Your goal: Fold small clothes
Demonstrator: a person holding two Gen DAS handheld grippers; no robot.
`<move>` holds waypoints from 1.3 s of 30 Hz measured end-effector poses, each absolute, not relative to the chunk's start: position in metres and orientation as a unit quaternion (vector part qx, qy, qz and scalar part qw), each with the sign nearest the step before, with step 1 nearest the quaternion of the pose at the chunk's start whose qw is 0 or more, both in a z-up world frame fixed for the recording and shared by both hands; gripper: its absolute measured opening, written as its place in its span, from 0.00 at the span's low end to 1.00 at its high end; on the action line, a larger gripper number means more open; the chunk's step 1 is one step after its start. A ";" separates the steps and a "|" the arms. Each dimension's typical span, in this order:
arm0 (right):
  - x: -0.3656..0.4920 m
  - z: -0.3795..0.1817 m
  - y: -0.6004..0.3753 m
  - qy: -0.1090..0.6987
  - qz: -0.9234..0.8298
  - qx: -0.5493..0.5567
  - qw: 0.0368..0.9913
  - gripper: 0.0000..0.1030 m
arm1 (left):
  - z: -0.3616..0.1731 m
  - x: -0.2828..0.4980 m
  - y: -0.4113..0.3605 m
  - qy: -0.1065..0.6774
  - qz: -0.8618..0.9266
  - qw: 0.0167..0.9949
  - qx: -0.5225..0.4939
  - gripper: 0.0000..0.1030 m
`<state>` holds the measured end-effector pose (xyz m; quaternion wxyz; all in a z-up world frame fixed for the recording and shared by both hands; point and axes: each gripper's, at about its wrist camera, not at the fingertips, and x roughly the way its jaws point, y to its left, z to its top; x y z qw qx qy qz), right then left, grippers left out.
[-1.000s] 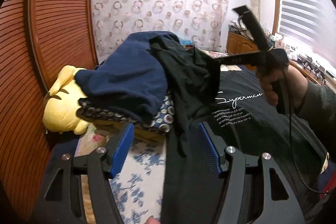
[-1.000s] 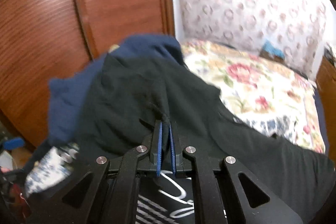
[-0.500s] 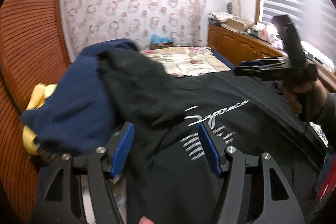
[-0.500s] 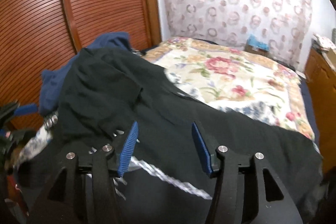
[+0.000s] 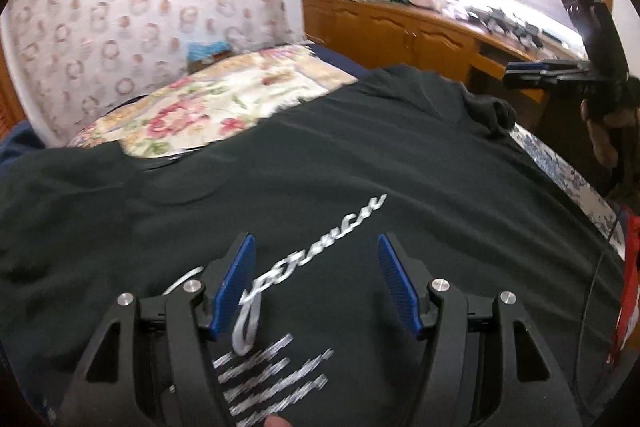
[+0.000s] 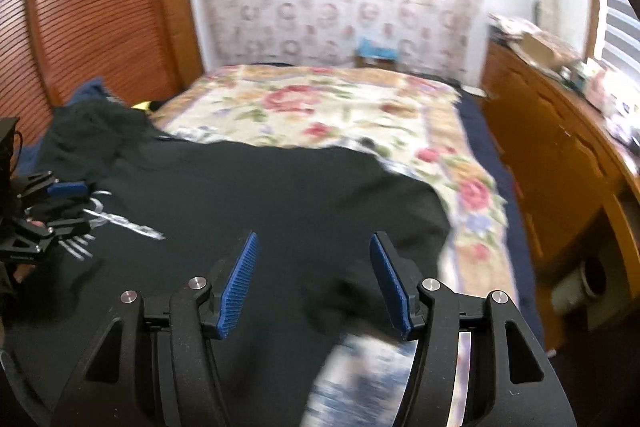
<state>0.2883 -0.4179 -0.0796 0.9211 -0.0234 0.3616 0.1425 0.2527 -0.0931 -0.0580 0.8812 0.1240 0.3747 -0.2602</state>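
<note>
While the black T-shirt (image 5: 320, 163) lies spread on the bed (image 6: 320, 107) beneath our fingers, we hold the left gripper (image 5: 316, 283) and right gripper (image 6: 314, 279) spread wide, gripping nothing.

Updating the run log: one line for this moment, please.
phase: spreading | black T-shirt: flat on bed, print up | left gripper: open, empty, above print | right gripper: open, empty

Open floral bedspread (image 6: 320, 107) is seen beyond the black shirt (image 5: 320, 179); passage rightward is bounded, apparently closely, by a wooden cabinet (image 6: 560, 147).
</note>
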 end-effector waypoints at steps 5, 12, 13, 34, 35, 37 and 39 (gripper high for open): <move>0.293 -0.104 -0.461 0.397 0.116 -0.002 0.911 0.58 | -0.073 0.264 -0.118 0.394 -0.277 0.866 0.134 0.61; 0.300 -0.127 -0.474 0.428 0.125 0.024 0.895 0.58 | -0.084 0.271 -0.128 0.407 -0.282 0.859 0.129 0.62; 0.300 -0.128 -0.472 0.430 0.127 0.026 0.893 0.58 | -0.084 0.272 -0.128 0.408 -0.283 0.859 0.126 0.62; 0.294 -0.081 -0.462 0.455 0.132 -0.045 0.880 0.57 | -0.090 0.273 -0.138 0.414 -0.305 0.845 0.145 0.89; 0.295 -0.082 -0.462 0.456 0.132 -0.045 0.879 0.57 | -0.089 0.273 -0.138 0.414 -0.305 0.845 0.145 0.89; 0.296 -0.084 -0.462 0.460 0.134 -0.041 0.877 0.57 | -0.090 0.272 -0.138 0.414 -0.303 0.846 0.146 0.89; 0.298 -0.092 -0.460 0.466 0.136 -0.035 0.873 0.56 | -0.090 0.272 -0.138 0.414 -0.301 0.847 0.145 0.90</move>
